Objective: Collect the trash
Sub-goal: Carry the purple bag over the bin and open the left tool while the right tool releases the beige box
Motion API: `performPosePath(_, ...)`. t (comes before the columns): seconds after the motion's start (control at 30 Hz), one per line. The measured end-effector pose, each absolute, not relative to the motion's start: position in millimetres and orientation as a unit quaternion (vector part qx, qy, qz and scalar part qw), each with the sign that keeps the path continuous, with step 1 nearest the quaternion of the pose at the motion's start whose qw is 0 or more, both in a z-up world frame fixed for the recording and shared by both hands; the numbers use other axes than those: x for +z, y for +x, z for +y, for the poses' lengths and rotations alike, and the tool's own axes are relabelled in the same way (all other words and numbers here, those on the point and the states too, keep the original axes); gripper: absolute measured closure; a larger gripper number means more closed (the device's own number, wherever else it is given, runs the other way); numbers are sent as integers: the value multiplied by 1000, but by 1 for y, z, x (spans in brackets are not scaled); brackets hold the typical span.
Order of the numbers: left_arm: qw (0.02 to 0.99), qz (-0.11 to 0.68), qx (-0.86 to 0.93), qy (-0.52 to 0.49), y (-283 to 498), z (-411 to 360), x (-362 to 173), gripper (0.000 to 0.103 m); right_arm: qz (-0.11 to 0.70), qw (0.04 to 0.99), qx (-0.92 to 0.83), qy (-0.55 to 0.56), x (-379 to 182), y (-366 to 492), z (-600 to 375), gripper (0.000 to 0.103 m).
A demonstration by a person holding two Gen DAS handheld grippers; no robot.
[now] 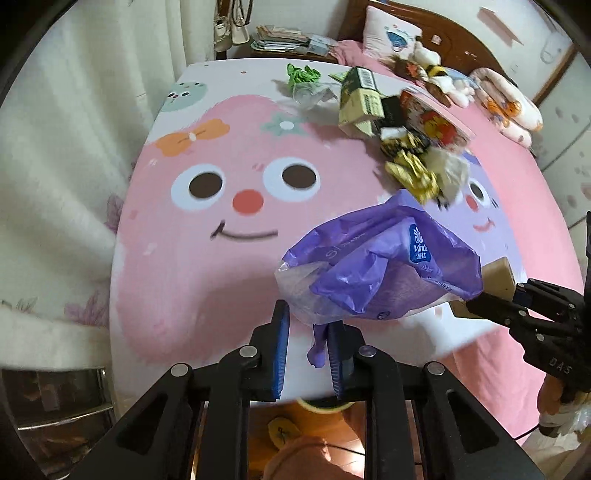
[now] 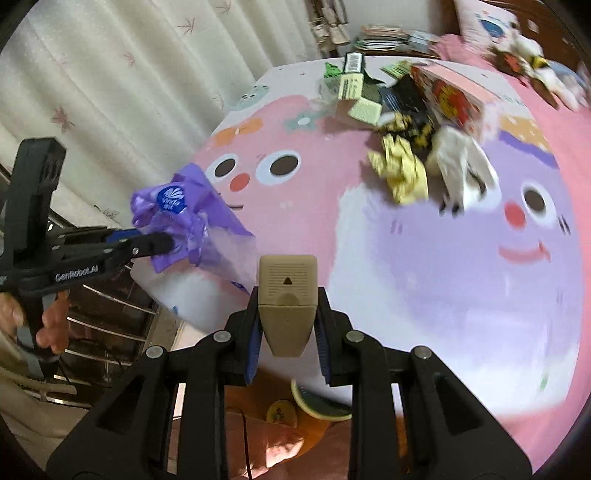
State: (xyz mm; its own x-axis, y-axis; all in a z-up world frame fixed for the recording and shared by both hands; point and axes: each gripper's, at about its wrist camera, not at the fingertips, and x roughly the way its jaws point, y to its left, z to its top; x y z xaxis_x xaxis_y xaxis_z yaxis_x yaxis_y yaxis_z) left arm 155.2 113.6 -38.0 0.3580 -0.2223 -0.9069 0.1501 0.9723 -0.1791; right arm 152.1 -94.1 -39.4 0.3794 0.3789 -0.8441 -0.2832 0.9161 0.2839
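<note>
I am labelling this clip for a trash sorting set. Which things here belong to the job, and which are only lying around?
Belong to the job:
- purple wrapper, in the left claw
- beige carton, in the right claw
- yellow wrapper
- crumpled paper
- green boxes
- red box

Lying around:
- plush toys
- pillow
- papers

We see both grippers as black plastic linkages with round silver pivot screws and blue ribbed pads [image 1: 282, 343] inside the fingers. Our left gripper [image 2: 162, 242] carries white "GenRobot.AI" lettering on its side and a tall black handle frame. Our right gripper [image 1: 476, 306] shows embossed "DAS" on its body, small silver screws, and a thin black cable below.
</note>
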Motion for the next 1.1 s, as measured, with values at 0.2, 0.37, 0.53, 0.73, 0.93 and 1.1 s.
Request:
performPosePath(0.2, 820, 557, -133, 4, 103, 117, -52, 85, 524, 836, 150, 66, -51, 85, -80, 81)
performPosePath(0.37, 805, 573, -150, 25, 64, 110, -66, 85, 549, 824, 122, 65, -67, 42, -78, 81)
performPosePath(0.53, 794, 591, -139, 35, 39, 96, -90, 85, 577, 807, 109, 55, -89, 15, -84, 81)
performPosePath(0.73, 779, 617, -105, 38, 20, 72, -142, 85, 607, 787, 93, 60, -142, 5, -101, 81)
performPosePath(0.93, 762, 641, -72, 58, 7, 35, -247, 85, 629, 771, 82, 58, -244, 6, -121, 81)
performPosePath(1.1, 746, 661, -50, 61, 10, 8, -342, 85, 645, 758, 78, 51, -339, 2, -133, 81)
